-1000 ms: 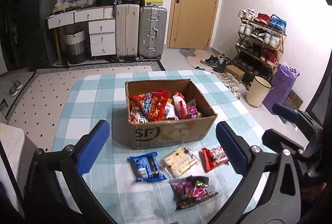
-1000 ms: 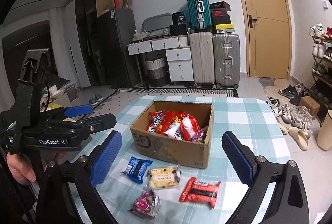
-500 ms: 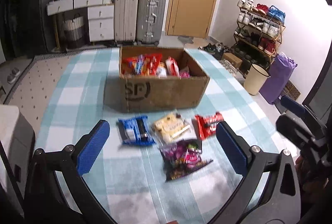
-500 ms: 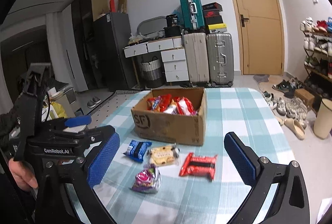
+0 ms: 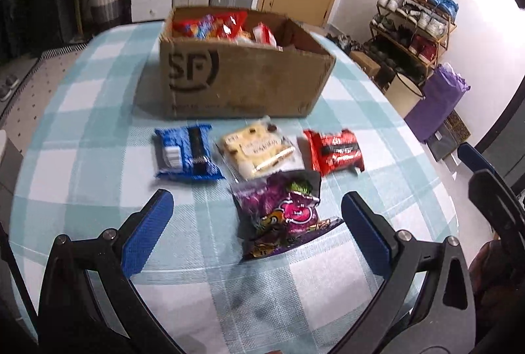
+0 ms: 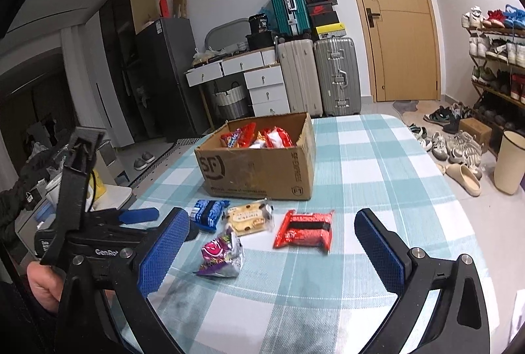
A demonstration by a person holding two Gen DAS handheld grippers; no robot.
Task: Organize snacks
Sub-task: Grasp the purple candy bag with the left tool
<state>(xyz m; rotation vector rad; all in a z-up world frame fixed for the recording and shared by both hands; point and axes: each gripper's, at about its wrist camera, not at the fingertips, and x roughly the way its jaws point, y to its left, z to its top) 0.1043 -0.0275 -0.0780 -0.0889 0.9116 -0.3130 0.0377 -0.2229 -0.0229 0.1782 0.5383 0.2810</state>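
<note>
Cardboard box (image 5: pixel 242 81): one, open-topped, printed "SF" in black on its near face and "SF EXPRESS" on its side wall in the right wrist view. It stands on the desk (image 5: pixel 82 124), which wears a teal-and-white checked cloth. Contents: red snack packets (image 5: pixel 210 24), heaped; their count cannot be told.

Loose snacks on the desk in front of the box: four.
- Blue packet (image 5: pixel 185 152), one, at the left of the row; lettering too blurred to read.
- Clear-wrapped pale biscuit pack (image 5: pixel 257 150), one, in the middle; label print illegible.
- Red packet (image 5: pixel 334 150) with a black band, one, at the right.
- Purple packet (image 5: pixel 282 212), one, nearer the cameras than the row, its top edge just touching the biscuit pack.

Left hand-held gripper (image 5: pixel 254 229): blue-padded fingers spread wide and empty, straddling the purple packet above the cloth without touching it. Seen from the right wrist view, its body carries white lettering "GenRo…", partly hidden.

Right hand-held gripper (image 6: pixel 270 247): fingers spread wide and grasping nothing, held above the desk with the red packet and purple packet in the gap between its pads, touching neither.

Background: two upright suitcases (image 6: pixel 320 78) plus one teal suitcase (image 6: pixel 287 6) stacked above, a white drawer unit (image 6: pixel 267 84), a wooden door (image 6: pixel 390 15) and a shoe rack (image 6: pixel 495 58).
</note>
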